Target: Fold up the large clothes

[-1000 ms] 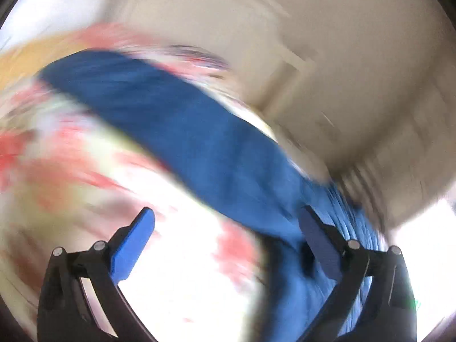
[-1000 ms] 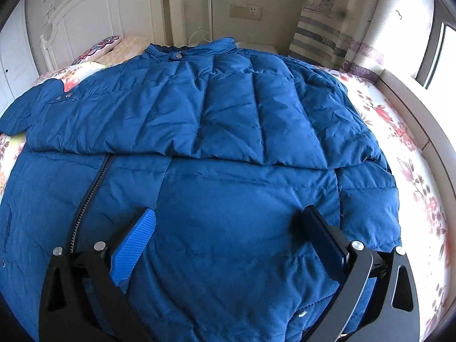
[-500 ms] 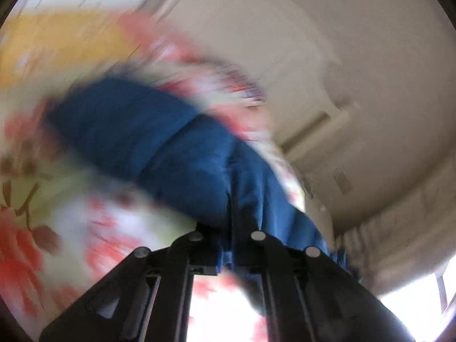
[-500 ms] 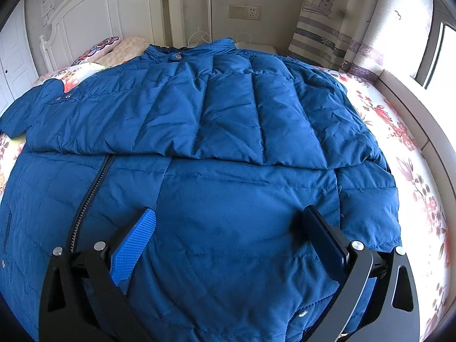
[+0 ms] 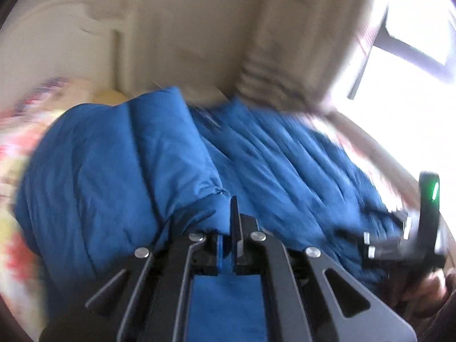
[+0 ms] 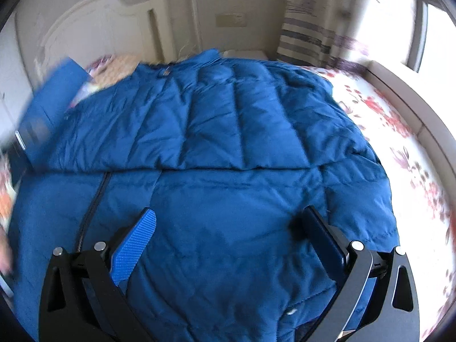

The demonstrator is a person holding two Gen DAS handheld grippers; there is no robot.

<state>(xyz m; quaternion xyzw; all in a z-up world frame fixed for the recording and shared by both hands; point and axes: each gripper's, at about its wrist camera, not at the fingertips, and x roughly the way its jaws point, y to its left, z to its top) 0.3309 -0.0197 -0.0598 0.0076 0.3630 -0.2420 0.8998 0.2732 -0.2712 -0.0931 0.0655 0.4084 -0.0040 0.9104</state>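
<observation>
On bed (image 6: 379, 114), left tool (image 5: 228, 228) pinching jacket sleeve (image 5: 119, 171)

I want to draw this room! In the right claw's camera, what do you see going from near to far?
Right claw → blue puffy jacket → pillow → white headboard.

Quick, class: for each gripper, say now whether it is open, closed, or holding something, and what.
Left gripper: jaws closed on the cuff end of the blue jacket's sleeve.
Right gripper: jaws open, holding nothing, poised over the blue jacket.
</observation>
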